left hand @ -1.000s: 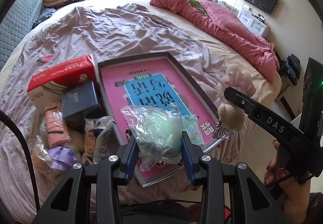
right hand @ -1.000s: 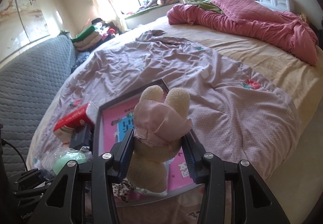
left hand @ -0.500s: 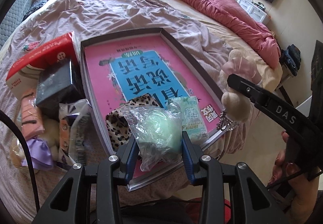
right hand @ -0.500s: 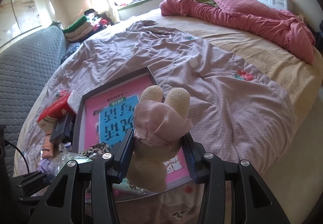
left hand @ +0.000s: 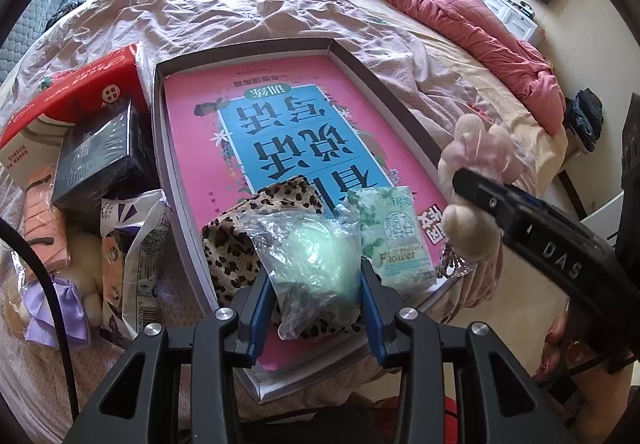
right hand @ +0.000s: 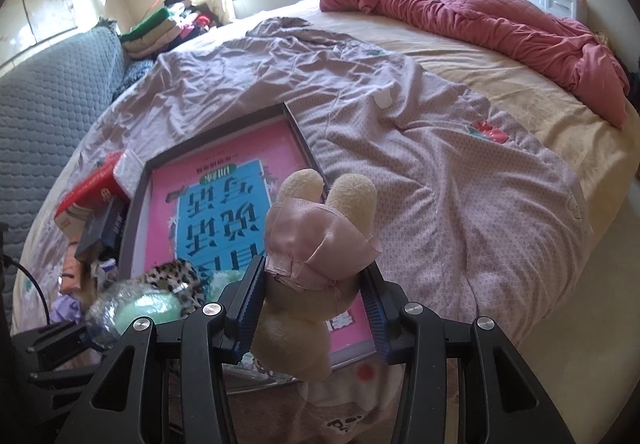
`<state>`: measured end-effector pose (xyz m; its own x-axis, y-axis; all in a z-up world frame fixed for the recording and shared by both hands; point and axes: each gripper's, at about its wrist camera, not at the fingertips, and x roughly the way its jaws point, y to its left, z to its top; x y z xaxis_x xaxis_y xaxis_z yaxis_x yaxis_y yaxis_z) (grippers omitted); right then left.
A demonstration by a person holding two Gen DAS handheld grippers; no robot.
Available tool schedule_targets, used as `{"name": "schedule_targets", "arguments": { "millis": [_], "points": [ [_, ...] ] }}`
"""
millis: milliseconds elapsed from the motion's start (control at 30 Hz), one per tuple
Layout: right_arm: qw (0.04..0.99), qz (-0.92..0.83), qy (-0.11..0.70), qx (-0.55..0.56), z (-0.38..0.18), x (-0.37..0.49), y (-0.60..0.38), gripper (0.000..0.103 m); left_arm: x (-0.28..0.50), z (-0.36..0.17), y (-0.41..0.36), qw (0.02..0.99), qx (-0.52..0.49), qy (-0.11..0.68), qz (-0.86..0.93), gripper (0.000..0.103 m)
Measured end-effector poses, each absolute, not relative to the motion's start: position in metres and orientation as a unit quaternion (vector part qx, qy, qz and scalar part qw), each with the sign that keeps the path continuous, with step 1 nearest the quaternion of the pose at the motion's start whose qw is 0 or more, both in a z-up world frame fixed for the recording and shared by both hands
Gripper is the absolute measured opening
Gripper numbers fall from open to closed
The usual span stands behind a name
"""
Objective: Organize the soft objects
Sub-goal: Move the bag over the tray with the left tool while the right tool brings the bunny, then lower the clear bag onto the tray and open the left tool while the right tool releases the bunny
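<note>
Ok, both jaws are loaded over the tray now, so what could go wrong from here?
1. The left gripper pinches the bagged green ball through loose, crinkled plastic, so it may slip out.
2. The tray overhangs the bed edge; weight set near that end might tip it.
3. The right gripper holds the plush rabbit near the tray's right rim, so it could drop outside.

Both grippers (left hand: 316, 284) (right hand: 314, 296) clamped, tilted downward

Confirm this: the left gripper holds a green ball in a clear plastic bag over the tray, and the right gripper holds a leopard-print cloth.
Not quite. The right gripper holds a plush rabbit, as the right wrist view shows. The leopard-print cloth lies in the tray. The rest stands: the left gripper holds the bagged green ball over the tray.
</note>
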<state>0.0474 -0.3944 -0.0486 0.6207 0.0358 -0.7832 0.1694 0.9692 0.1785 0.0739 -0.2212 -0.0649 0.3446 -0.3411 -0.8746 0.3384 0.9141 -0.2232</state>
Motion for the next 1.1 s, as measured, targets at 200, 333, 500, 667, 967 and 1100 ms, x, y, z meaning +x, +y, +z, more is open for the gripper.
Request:
{"name": "schedule_targets", "arguments": {
  "millis": [200,333,500,667,967,1100],
  "points": [
    [0.89,-0.036,0.441,0.11,-0.056,0.051,-0.392,0.048,0.078,-0.068,-0.219,0.82,-0.005,0.535,-0.205,0.04],
    [0.889,-0.036,0.444,0.108,-0.061,0.054,-0.391,0.048,0.079,-0.068,-0.218,0.821,-0.004,0.534,-0.203,0.04],
    [0.889,-0.027,0.445,0.102,-0.065,0.059,-0.387,0.048,0.082,-0.069,-0.215,0.821,-0.008,0.534,-0.201,0.04],
    [0.887,-0.019,0.45,0.101,-0.071,0.066,-0.382,0.048,0.084,-0.069,-0.213,0.821,-0.011,0.535,-0.199,0.04],
    [0.882,-0.022,0.459,0.106,-0.081,0.072,-0.384,0.05,0.084,-0.071,-0.213,0.82,-0.014,0.536,-0.198,0.04],
    [0.882,-0.023,0.458,0.106,-0.081,0.071,-0.385,0.052,0.084,-0.072,-0.213,0.82,-0.017,0.537,-0.198,0.04]
  ]
}}
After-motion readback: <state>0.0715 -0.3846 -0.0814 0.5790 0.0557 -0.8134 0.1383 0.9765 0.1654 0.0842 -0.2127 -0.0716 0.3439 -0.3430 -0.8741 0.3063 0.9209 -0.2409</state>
